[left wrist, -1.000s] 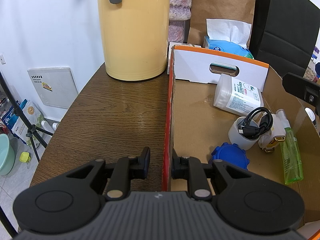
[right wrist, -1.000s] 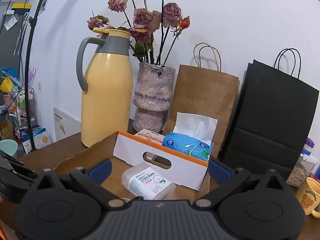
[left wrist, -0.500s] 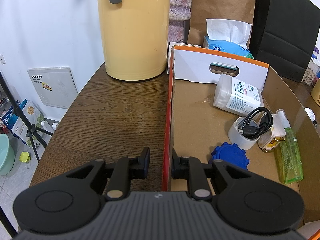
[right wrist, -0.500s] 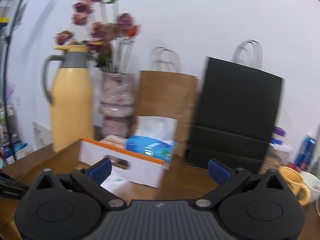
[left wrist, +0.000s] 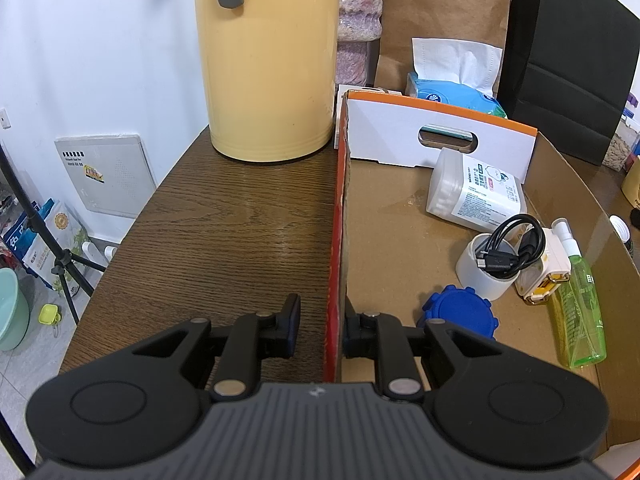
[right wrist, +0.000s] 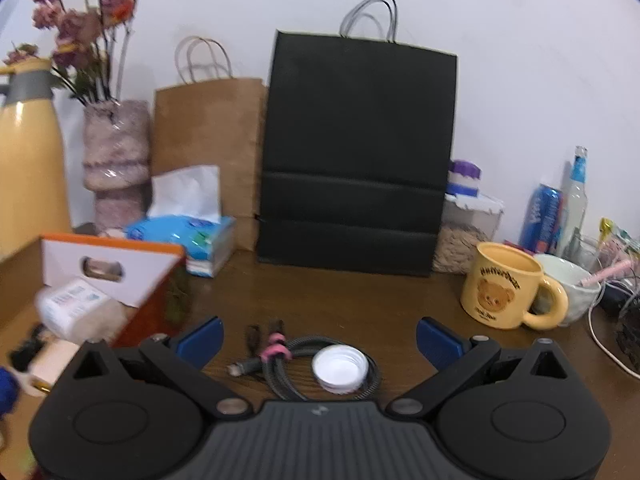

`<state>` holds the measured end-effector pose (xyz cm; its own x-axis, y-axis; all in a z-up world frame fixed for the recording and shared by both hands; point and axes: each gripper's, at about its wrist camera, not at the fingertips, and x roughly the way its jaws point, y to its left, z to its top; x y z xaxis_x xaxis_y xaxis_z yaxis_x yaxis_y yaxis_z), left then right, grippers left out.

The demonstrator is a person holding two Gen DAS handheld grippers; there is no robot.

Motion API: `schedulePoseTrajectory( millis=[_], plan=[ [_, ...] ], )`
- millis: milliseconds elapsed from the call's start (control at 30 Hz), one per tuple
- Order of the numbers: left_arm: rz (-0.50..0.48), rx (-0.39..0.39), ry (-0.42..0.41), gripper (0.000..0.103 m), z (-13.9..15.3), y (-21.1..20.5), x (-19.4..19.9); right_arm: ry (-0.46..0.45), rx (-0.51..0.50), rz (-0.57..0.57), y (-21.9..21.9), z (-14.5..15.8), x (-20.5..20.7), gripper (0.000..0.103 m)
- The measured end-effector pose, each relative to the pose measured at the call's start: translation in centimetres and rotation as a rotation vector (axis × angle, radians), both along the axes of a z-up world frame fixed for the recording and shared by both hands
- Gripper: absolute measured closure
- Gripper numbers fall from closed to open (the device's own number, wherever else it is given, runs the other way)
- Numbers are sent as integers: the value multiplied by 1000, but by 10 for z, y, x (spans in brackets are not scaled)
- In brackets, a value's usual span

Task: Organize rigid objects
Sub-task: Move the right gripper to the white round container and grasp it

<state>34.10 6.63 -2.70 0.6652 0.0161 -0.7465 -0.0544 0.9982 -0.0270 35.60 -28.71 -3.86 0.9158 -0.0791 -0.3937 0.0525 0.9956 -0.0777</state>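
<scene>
My left gripper (left wrist: 319,322) is shut on the orange left wall of the cardboard box (left wrist: 335,240), one finger outside and one inside. The box holds a white wipes pack (left wrist: 476,190), a white cup with a black cable (left wrist: 490,266), a blue lid (left wrist: 460,314), a white-gold charger (left wrist: 544,274) and a green spray bottle (left wrist: 578,300). My right gripper (right wrist: 318,338) is open and empty above the table. Between its fingers lie a white cap (right wrist: 340,368) and a coiled dark cable with a pink tie (right wrist: 280,356).
A yellow thermos (left wrist: 268,60), a vase (right wrist: 116,160), a tissue pack (right wrist: 188,232), a brown bag (right wrist: 208,144) and a black bag (right wrist: 356,160) stand at the back. A yellow bear mug (right wrist: 504,286), a bowl (right wrist: 572,284), a can and a bottle stand right.
My right gripper has swung right and dipped, away from the box toward the white cap and cable on the table. My left gripper has held still on the box wall.
</scene>
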Motion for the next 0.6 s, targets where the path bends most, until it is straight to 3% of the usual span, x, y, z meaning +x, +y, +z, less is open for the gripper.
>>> schedulePoseTrajectory(
  millis=[200,400,467,600],
  plan=[
    [0,0,-1,83,0,0,0,34,4,7,-9,-15,18,12],
    [0,1,-1,83,0,0,0,70,19,20,-18,-21,35,33],
    [0,1,-1,83,0,0,0,103,21,30,-19,-25,43,44],
    [0,3,-2,83,0,0,0,131,9,35,-18,-28,52,48]
  ],
)
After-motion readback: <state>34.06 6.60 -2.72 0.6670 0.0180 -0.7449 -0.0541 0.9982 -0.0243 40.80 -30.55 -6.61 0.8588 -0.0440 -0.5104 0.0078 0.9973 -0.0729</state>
